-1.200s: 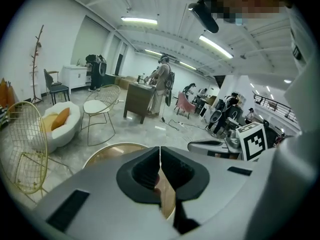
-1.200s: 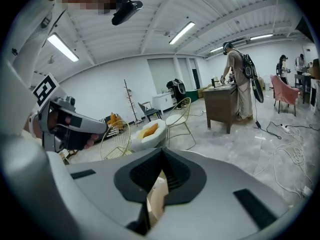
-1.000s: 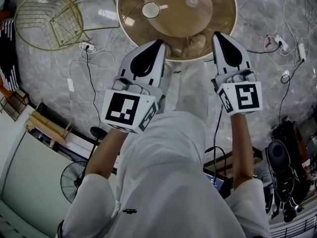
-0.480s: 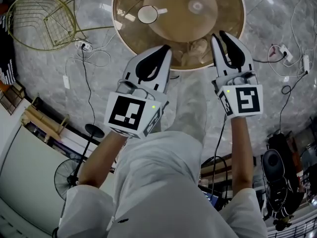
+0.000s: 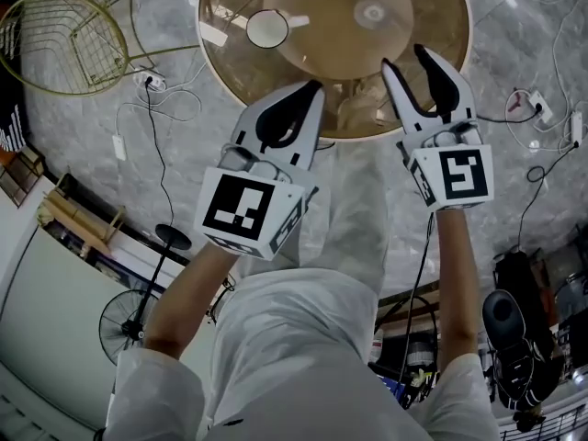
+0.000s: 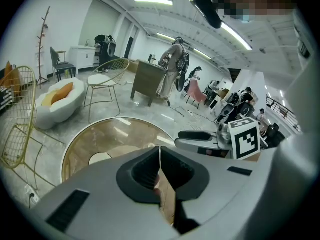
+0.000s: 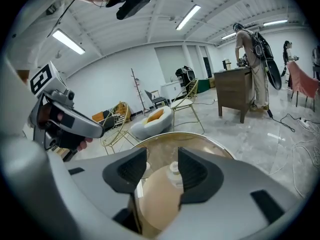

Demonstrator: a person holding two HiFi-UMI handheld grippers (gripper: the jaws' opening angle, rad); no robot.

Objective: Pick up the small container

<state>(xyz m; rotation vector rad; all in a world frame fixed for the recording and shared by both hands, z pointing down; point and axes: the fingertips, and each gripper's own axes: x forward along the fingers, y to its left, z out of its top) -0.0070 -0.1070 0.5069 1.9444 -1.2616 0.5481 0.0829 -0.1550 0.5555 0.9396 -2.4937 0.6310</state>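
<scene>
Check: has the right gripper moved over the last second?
Yes. The right gripper reaches further in over the round glass table, toward the small container; its jaws have just been opening, nothing between them.

Ahead of the right gripper [image 7: 162, 159], whose jaws have just been opening with nothing between them, the small container [image 7: 173, 168] is too small and pale for us to tell its form. We lose the near side of the table [image 6: 100, 139] behind the body of the left gripper [image 6: 160, 156]. In the head view, the table's far rim is cut by the top edge, and the wire chair [image 5: 55, 39], well left of the left gripper, by the left edge.
</scene>
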